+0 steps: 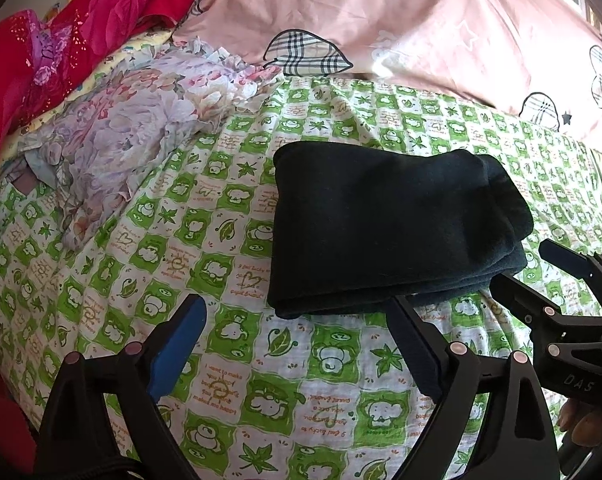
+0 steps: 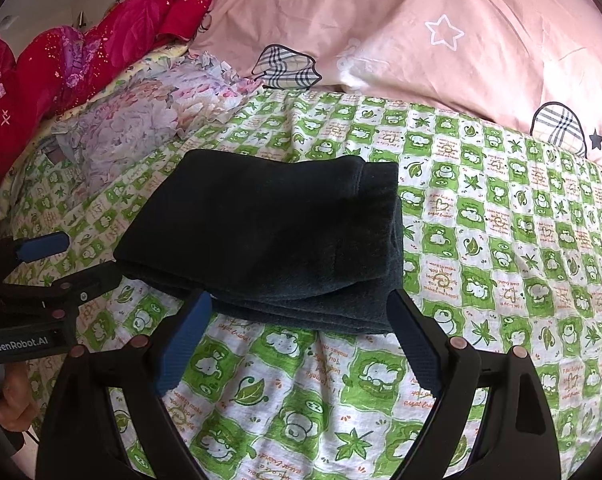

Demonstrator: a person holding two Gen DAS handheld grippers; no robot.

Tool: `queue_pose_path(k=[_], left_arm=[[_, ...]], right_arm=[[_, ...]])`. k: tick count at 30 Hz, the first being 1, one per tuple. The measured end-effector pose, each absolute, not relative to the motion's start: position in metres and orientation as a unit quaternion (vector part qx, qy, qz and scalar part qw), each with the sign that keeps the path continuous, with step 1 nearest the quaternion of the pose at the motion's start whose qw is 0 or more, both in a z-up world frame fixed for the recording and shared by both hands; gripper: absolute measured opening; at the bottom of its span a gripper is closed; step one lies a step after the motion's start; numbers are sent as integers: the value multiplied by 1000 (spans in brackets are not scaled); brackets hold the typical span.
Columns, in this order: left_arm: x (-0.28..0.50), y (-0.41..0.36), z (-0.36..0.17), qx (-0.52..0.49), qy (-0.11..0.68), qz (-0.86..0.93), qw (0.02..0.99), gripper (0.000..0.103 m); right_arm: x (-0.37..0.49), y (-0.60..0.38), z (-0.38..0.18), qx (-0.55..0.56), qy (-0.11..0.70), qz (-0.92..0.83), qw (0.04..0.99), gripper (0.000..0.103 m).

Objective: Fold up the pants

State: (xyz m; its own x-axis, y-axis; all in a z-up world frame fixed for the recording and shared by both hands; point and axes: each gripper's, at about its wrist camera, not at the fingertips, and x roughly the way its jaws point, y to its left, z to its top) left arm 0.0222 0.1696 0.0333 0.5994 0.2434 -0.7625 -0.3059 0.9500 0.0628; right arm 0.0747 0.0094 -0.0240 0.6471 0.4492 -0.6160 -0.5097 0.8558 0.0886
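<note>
"GenRobot.AI" is printed in white on the black body of the left gripper (image 2: 57, 268), as seen at the left edge of the right wrist view. The letters "DAS" are read on the dark body of the right gripper (image 1: 541, 268), at the right edge of the left wrist view. On the green-and-white checked sheet (image 2: 501, 240), small orange handwriting-style lines are printed in the white squares; "I want to make you happy" can be made out in several squares, some of them upside down, while the other lines are too small or distorted to be read with certainty.
</note>
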Motion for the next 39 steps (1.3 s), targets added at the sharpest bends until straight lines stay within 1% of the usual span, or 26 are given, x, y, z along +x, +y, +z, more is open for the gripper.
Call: queue_pose_path(k=[39], left_arm=[[29, 177, 29, -37, 429, 146, 891, 92]], right_arm=[[84, 16, -28, -50, 334, 269, 902, 89]])
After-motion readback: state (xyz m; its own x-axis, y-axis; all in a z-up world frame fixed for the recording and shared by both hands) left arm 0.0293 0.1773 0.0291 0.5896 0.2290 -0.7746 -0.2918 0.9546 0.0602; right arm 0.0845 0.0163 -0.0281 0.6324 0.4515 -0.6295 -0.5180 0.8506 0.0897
